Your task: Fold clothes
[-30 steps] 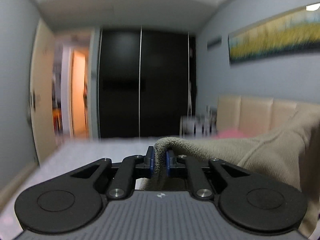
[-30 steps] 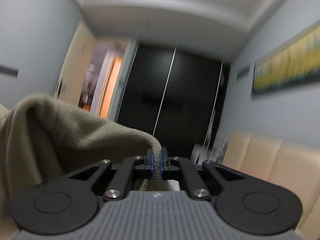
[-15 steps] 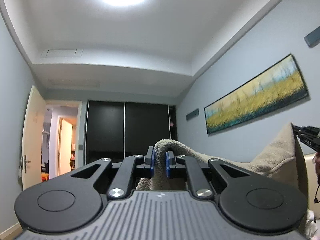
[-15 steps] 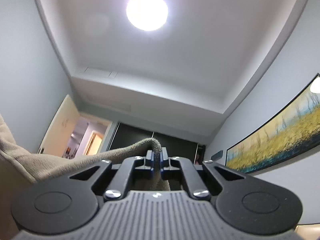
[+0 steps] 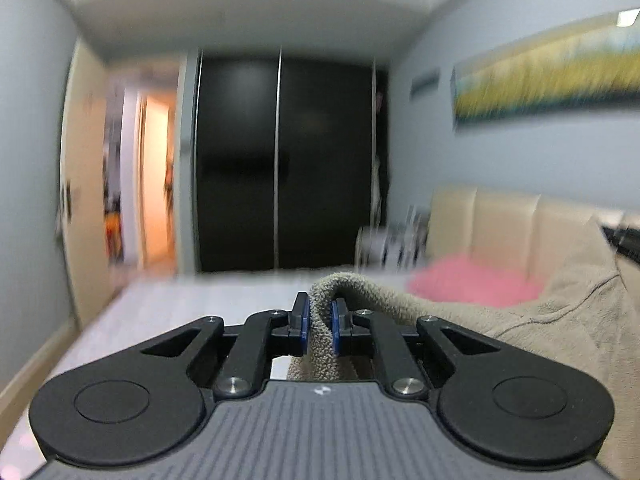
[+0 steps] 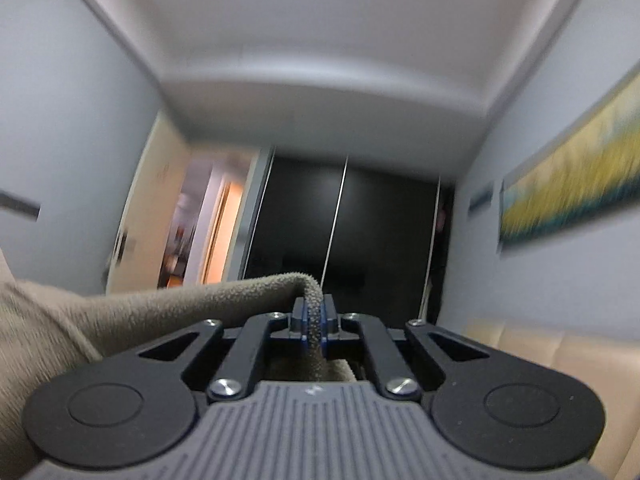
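Left gripper [image 5: 319, 322]: nearest the lens, its blue-padded fingers [image 5: 302, 320] were pinched on a bunched edge of the beige fleece garment [image 5: 568, 320], the fold of cloth poking up between them.
Right gripper [image 6: 315, 326]: likewise clamped, its fingers [image 6: 330, 322] squeezing a narrow roll of the same garment [image 6: 168, 300], which trailed off to the left of that view.
Garment: held up off any surface between the two grippers, slack and sagging away from each grip; two separate holds probably served to spread it wide for a fold.
Step in hand: judged to be the lift and shake-out before the cloth is laid flat; no fold could be seen yet.
Pink item [image 5: 472, 282]: lay beyond the garment, blurred, possibly a cushion or another garment.
Headboard [image 5: 504, 224]: cream padded panels behind it, so the surface below was likely a bed, though it was blurred.
Wardrobe [image 5: 280, 160]: dark sliding doors at the far wall, an open doorway [image 5: 156, 184] to their left.
Painting [image 5: 548, 76]: long yellow canvas on the right wall.
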Demonstrator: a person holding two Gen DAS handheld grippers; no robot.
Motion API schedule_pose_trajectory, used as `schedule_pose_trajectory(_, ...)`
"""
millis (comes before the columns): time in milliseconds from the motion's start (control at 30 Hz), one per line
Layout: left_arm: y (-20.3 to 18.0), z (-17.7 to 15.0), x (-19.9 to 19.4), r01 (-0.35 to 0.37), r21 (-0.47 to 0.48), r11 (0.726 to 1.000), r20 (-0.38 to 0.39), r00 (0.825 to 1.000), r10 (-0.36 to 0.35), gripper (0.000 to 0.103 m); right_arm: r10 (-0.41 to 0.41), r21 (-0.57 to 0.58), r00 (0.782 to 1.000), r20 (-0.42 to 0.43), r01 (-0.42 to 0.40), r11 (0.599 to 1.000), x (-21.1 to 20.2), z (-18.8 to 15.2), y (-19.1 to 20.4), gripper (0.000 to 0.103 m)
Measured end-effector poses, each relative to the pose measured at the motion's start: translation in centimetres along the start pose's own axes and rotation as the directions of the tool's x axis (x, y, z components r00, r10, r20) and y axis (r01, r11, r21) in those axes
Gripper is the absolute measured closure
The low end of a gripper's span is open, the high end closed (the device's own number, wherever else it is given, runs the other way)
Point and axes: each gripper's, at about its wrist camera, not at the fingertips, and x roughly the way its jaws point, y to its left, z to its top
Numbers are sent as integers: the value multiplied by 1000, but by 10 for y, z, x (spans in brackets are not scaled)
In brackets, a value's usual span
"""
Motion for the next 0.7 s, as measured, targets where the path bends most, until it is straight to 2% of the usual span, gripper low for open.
schedule_pose_trajectory(67, 11, -23, 53, -19, -20, 1000, -110, 994, 17, 94, 20, 14, 995, -98, -19, 1000, 31, -36, 6, 96)
schedule_pose_trajectory(167, 24, -51, 126, -44, -36, 998, -239, 970, 34, 94, 21, 3, 973, -228, -21, 1000, 86, -91, 22, 96)
schedule_pose_trajectory(267, 39, -69, 193, -70, -42, 997, -305, 951, 54, 94, 12, -4, 943, -331, -14, 1000, 146, -137, 27, 96)
schedule_pose_trajectory(367, 55, -81, 256, -87, -76, 993, -345, 937, 56, 94, 1, -13, 902, -431, -8, 1000, 205, -182, 32, 96)
schedule_pose_trajectory(433, 70, -90, 282, -98, -107, 989, -385, 921, 49, 94, -2, -7, 876, -482, -1, 1000, 240, -212, 31, 96)
schedule_pose_trajectory(533, 71, -111, 320, -110, -86, 990, -433, 899, 63, 93, -2, 4, 832, -555, 5, 1000, 294, -253, 29, 96)
schedule_pose_trajectory(633, 67, -137, 348, -128, -73, 989, -496, 865, 75, 91, 8, 34, 786, -618, 16, 999, 343, -292, 33, 96)
schedule_pose_trajectory(700, 69, -151, 362, -140, -68, 988, -542, 837, 81, 85, 22, 59, 752, -659, 22, 998, 369, -317, 36, 96)
